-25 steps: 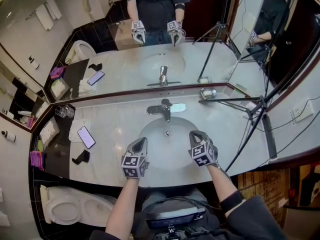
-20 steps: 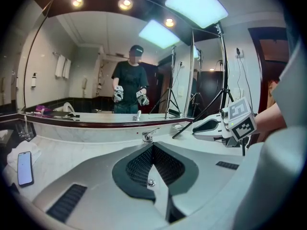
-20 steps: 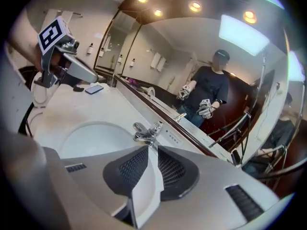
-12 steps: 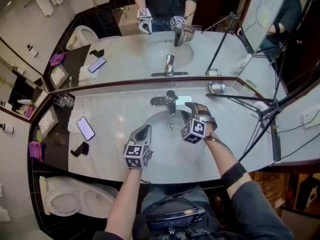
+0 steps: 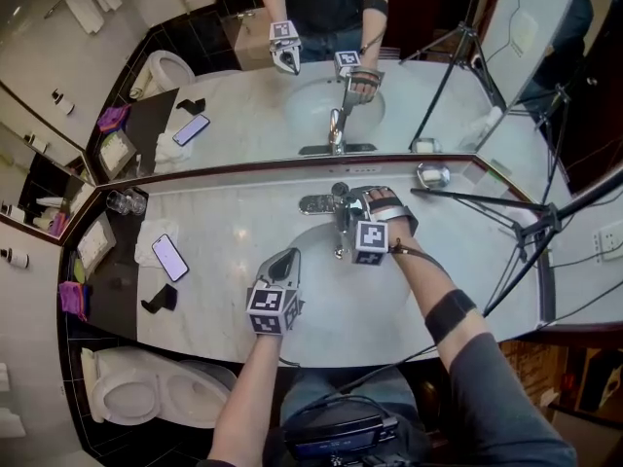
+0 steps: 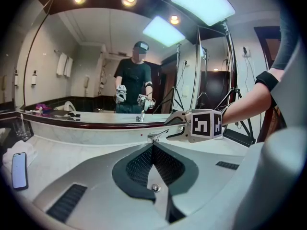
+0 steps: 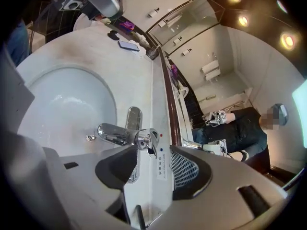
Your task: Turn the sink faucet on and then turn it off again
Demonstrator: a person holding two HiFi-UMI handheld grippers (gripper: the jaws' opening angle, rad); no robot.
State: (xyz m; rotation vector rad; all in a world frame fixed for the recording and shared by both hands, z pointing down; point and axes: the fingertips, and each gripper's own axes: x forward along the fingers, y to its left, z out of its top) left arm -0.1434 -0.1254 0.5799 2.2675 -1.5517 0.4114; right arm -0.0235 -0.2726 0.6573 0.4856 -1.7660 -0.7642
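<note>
The chrome faucet [image 5: 338, 203] stands behind the white basin [image 5: 313, 298], with no water running. My right gripper [image 5: 356, 212] has reached it. In the right gripper view its jaws have just been opening and my right gripper [image 7: 152, 163] is open. The faucet's lever head [image 7: 145, 140] sits just ahead of the gap, and neither pad touches it. My left gripper [image 5: 284, 262] hovers over the basin's front left. In its own view my left gripper [image 6: 152, 145] is shut on nothing, and the faucet [image 6: 157, 136] shows beyond it.
A phone [image 5: 169, 258] lies on a white cloth left of the basin, with glasses [image 5: 126, 203] behind it and a black object [image 5: 159, 300] in front. A metal dish [image 5: 433, 175] and tripod legs [image 5: 506, 224] stand at the right. The mirror rises behind the counter.
My right gripper moved from the basin's front edge up to the faucet, rolled over, and opened its jaws. My left gripper drifted slightly forward and stayed shut.
</note>
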